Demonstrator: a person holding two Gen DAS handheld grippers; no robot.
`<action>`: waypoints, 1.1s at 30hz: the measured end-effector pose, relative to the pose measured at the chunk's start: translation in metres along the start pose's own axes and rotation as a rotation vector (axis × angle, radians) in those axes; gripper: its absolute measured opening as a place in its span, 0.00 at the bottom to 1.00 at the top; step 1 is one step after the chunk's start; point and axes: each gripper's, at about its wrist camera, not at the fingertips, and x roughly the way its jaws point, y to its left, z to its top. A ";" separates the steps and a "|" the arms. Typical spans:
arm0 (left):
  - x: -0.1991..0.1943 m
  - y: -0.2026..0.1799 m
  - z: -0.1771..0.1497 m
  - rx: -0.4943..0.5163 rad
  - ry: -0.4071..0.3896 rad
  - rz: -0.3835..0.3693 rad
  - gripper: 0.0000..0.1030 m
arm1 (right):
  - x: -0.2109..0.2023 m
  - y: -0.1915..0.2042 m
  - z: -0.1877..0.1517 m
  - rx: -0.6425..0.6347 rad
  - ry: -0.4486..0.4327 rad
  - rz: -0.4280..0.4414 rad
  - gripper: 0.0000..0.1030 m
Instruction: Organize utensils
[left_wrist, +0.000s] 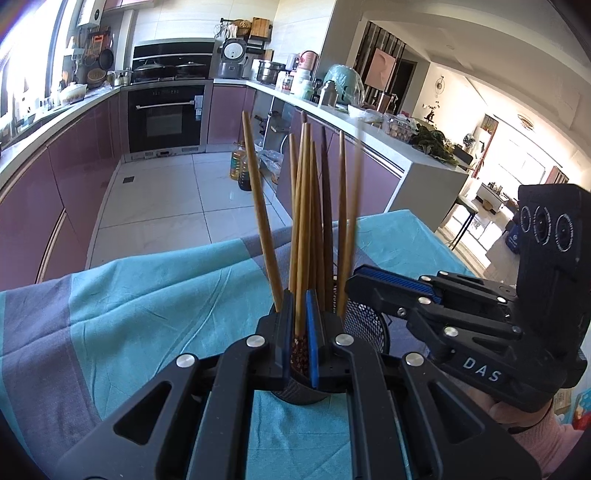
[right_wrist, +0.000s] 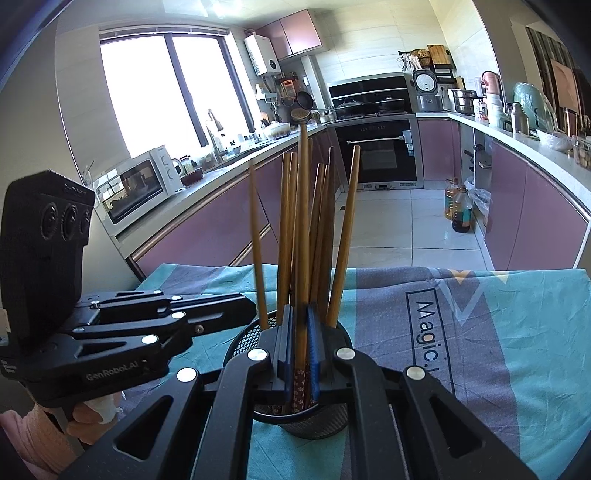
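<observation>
A black mesh holder (left_wrist: 364, 325) (right_wrist: 295, 417) stands on the blue and grey cloth with several wooden chopsticks (left_wrist: 306, 206) (right_wrist: 317, 229) upright in it. My left gripper (left_wrist: 300, 306) is over the holder's rim, shut on a chopstick with a red patterned end (left_wrist: 299, 350). My right gripper (right_wrist: 300, 321) is over the same holder, shut on a chopstick with a dark patterned end (right_wrist: 300, 384). Each gripper shows in the other's view, the right one (left_wrist: 354, 284) reaching in from the right, the left one (right_wrist: 247, 306) from the left.
The cloth (left_wrist: 147, 302) (right_wrist: 480, 332) covers a table, with its far edge just beyond the holder. Beyond are a tiled floor (left_wrist: 162, 192), purple cabinets, an oven (right_wrist: 376, 147), oil bottles (right_wrist: 458, 206) and crowded counters.
</observation>
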 end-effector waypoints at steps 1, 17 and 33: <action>0.002 0.001 0.000 -0.001 0.002 -0.001 0.08 | 0.000 0.000 -0.001 0.002 -0.001 0.000 0.07; -0.058 0.018 -0.037 -0.029 -0.229 0.207 0.63 | -0.033 0.022 -0.024 -0.073 -0.095 -0.044 0.65; -0.156 0.033 -0.102 -0.082 -0.440 0.401 0.95 | -0.066 0.056 -0.051 -0.149 -0.270 -0.170 0.94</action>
